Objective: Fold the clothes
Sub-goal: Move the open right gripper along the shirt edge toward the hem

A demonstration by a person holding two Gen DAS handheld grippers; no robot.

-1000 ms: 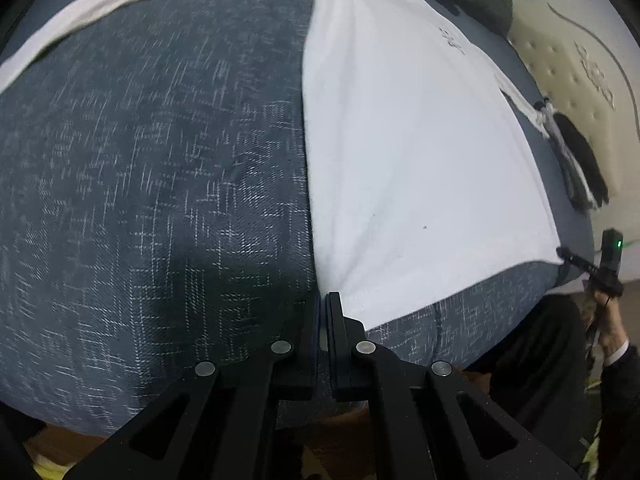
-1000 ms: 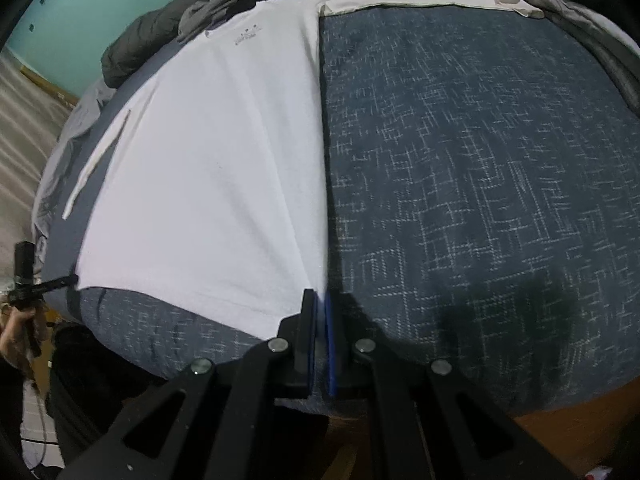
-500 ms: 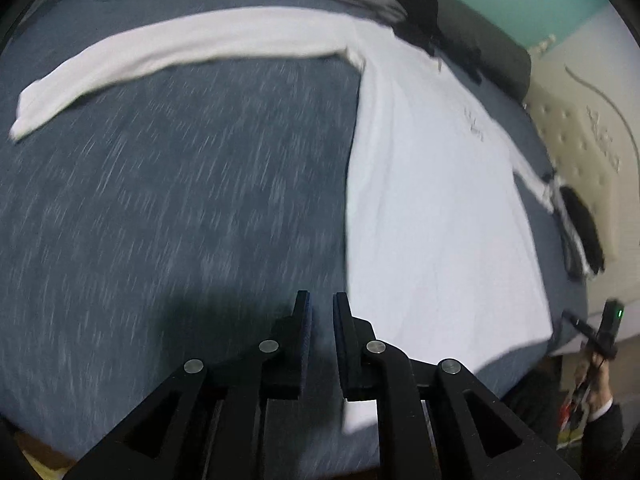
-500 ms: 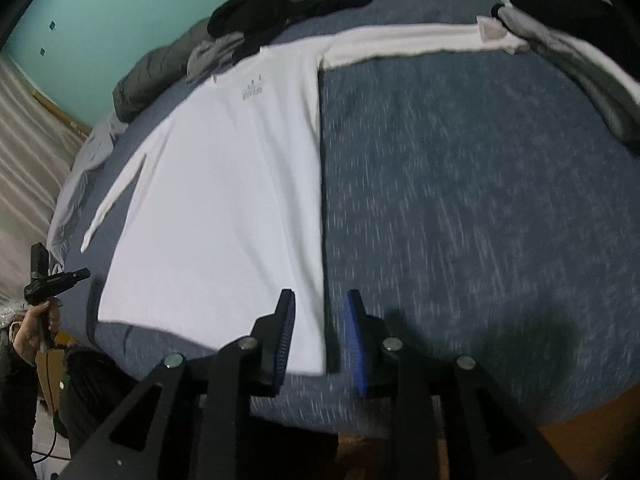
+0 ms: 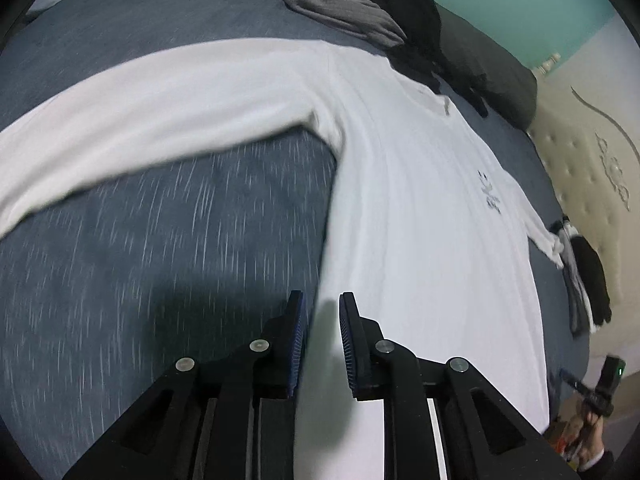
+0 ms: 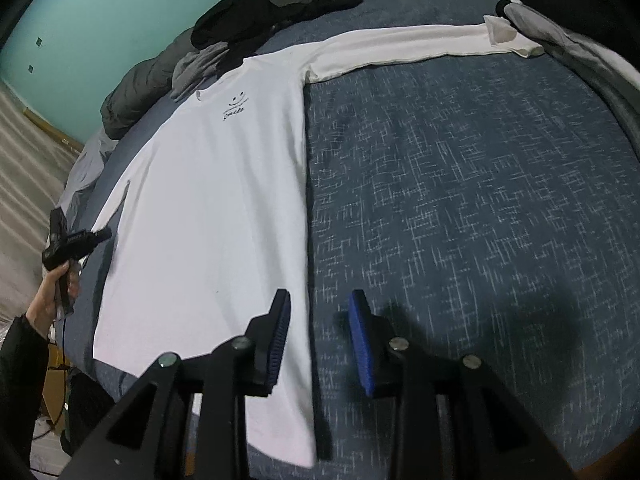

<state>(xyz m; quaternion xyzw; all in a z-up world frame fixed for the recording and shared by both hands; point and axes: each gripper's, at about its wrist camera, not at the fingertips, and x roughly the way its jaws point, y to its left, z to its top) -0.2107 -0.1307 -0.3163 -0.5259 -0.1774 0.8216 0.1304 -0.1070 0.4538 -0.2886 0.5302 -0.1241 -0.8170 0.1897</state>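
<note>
Jaws now parted, shirt [image 5: 420, 208] released

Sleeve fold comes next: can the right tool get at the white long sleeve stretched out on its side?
Probably yes: the right tool is open and empty, and only bare blue-grey bedspread lies between it and the white long sleeve.

This is a bedroom in a home: a bed [image 6: 480, 184] with a dark blue flecked cover fills both views, a cream tufted headboard [image 5: 580, 160] stands along its side, a grey duvet [image 6: 140, 92] lies bunched at the far edge, and the wall [image 6: 100, 20] is teal.
</note>
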